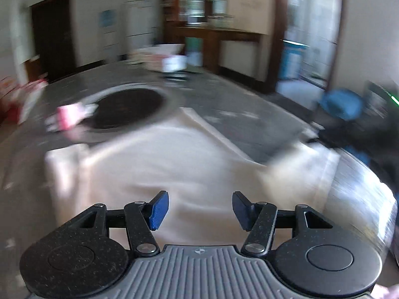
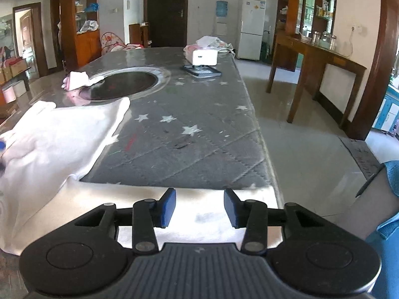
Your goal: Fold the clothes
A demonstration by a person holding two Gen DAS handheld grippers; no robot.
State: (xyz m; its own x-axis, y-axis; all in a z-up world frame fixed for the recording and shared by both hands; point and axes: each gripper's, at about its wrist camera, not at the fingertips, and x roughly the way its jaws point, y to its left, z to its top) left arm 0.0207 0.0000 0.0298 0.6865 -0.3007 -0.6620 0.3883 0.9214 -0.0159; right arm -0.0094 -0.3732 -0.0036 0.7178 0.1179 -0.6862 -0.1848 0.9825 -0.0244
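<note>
**Both claws released over the white garment at the near table edge**

The left claw [image 1: 200, 209] is released: its blue pads [image 1: 158, 210] stand well apart with nothing between them. It hovers over the white garment [image 1: 162, 167], which fills the centre of the left wrist view. That view is motion-blurred, so fine detail of the cloth cannot be read. A folded strip of the garment runs from centre toward 4 o'clock.

The right claw [image 2: 200, 208] is likewise released, jaws parted and empty. It is positioned over the near edge of the table [image 2: 199, 134]. The table carries a grey quilted cover with white stars.

In the right wrist view, the white garment [image 2: 57, 134] lies at 9 o'clock, spread over the table's near left part and draping down toward 7 o'clock. A thin band of the cloth extends along the near edge, just beyond the claw pads.

Other items on the table:
- A dark round inset [image 2: 122, 84] at 11 o'clock, touching the garment's far corner.
- A small pink cloth [image 2: 74, 79] at the inset's left rim.
- A white box [image 2: 204, 56] at 12 o'clock, with a dark flat tray [image 2: 202, 71] just in front of it.

A person's blue sleeve [image 2: 391, 199] shows at 3 o'clock.
</note>
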